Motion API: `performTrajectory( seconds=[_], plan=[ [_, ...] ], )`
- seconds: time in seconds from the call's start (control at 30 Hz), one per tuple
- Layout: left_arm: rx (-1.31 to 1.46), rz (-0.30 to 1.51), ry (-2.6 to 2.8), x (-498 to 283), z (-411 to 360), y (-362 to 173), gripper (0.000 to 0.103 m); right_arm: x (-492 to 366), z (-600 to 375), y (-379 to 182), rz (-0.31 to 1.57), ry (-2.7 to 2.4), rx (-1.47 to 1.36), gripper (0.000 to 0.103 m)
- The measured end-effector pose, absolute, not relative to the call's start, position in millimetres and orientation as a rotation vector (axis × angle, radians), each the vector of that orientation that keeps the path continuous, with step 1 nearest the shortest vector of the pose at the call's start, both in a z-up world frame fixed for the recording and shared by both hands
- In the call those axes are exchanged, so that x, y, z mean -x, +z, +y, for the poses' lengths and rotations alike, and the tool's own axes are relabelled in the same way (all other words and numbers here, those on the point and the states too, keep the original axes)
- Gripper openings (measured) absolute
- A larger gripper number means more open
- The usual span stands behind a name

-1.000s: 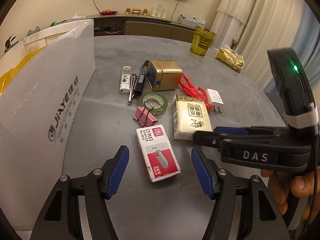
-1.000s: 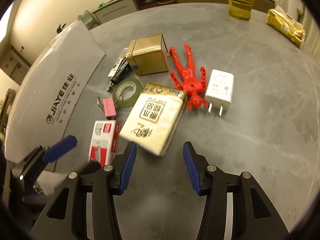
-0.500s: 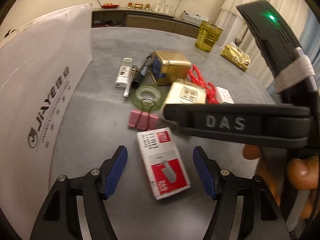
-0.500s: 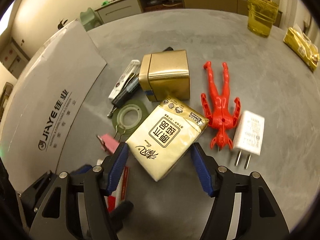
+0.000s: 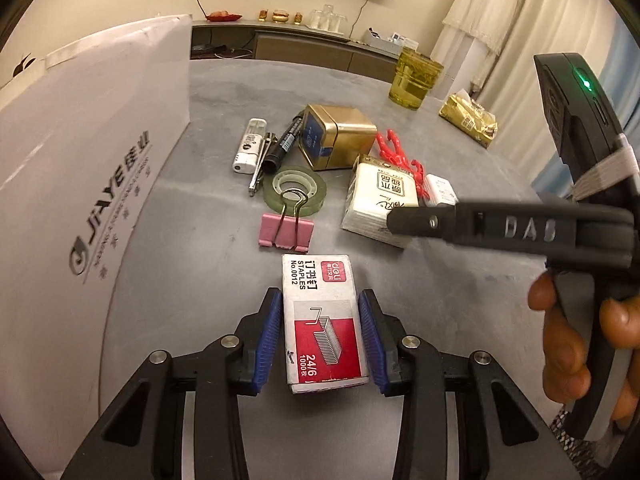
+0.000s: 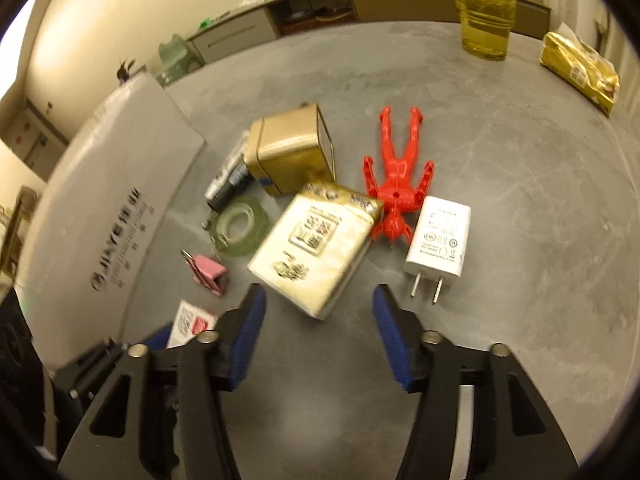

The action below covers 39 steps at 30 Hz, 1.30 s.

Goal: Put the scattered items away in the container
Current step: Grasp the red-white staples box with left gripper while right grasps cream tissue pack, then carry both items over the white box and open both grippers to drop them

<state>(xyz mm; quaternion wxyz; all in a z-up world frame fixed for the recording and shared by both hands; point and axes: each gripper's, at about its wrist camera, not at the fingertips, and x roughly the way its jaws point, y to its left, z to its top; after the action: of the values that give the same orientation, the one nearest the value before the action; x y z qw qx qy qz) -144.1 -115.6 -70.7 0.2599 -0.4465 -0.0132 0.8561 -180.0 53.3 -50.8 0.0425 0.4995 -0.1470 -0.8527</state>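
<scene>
**Left wrist view: staple box between the pads, tissue pack ahead of the other tool**

Left wrist view shows the left tool (image 5: 320,336) closed narrow on a staple box (image 5: 322,320), its blue pads (image 5: 269,336) pressed against both long sides. The box is white and red, printed "STAPLES No.0012" and "24/6", and lies flat on the grey bench (image 5: 460,304).

Just beyond it sit a pink binder clip (image 5: 286,233) and a greenish tape roll (image 5: 295,189), the clip's wire handle resting on the roll. Farther back lie a white lighter (image 5: 250,146), a black marker (image 5: 285,144) and a gold tin (image 5: 338,138).

The right tool (image 6: 320,334) stands wide, with nothing between its pads, just short of a cream tissue pack (image 6: 316,248), which looks blurred. A red toy figure (image 6: 398,176) and a white plug adapter (image 6: 438,240) lie to the right of the pack.

A large white box (image 5: 80,184) printed "JIAYE" stands at the bench's left edge; its inside is hidden. At the far end are a yellow jug (image 6: 486,20) and a gold packet (image 6: 580,66). White curtains (image 5: 488,20) hang behind.
</scene>
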Motion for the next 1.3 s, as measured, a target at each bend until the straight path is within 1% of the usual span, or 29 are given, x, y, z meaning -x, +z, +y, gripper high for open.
performTrajectory(
  seconds=[0.17, 0.23, 0.27, 0.33, 0.4, 0.43, 0.47, 0.7, 0.83, 0.93, 1.07, 1.3],
  plan=[
    [1.145, -0.025, 2.347, 137, -122, -58, 0.041, 201, 43, -52, -0.468, -2.657, -1.535, 0.064],
    [1.117, -0.02, 2.361, 136, -127, -54, 0.041, 209, 37, -59, -0.43, -2.684, -1.568, 0.065],
    [1.109, -0.021, 2.365, 135, -129, -53, 0.04, 211, 34, -61, -0.414, -2.698, -1.567, 0.068],
    [1.102, -0.032, 2.363, 136, -134, -51, 0.041, 213, 27, -62, -0.307, -2.747, -1.557, 0.067],
    [1.099, -0.052, 2.358, 138, -138, -49, 0.041, 214, 27, -64, -0.253, -2.762, -1.552, 0.064],
    [1.096, -0.061, 2.357, 138, -140, -48, 0.041, 212, 26, -64, -0.236, -2.766, -1.555, 0.061],
    [1.089, -0.071, 2.359, 138, -142, -45, 0.041, 211, 27, -65, -0.223, -2.771, -1.558, 0.055],
    [1.031, -0.116, 2.378, 139, -150, -28, 0.041, 192, 42, -63, -0.35, -2.769, -1.551, 0.054],
    [0.999, -0.146, 2.391, 139, -159, -17, 0.041, 176, 43, -50, -0.401, -2.785, -1.494, 0.054],
    [0.964, -0.166, 2.4, 138, -165, -6, 0.041, 168, 37, -38, -0.402, -2.789, -1.453, 0.054],
    [0.906, -0.185, 2.41, 135, -174, 9, 0.041, 162, 22, -19, -0.377, -2.794, -1.395, 0.054],
    [0.837, -0.24, 2.422, 128, -196, 32, 0.041, 148, -14, 23, -0.263, -2.842, -1.249, 0.054]
  ],
)
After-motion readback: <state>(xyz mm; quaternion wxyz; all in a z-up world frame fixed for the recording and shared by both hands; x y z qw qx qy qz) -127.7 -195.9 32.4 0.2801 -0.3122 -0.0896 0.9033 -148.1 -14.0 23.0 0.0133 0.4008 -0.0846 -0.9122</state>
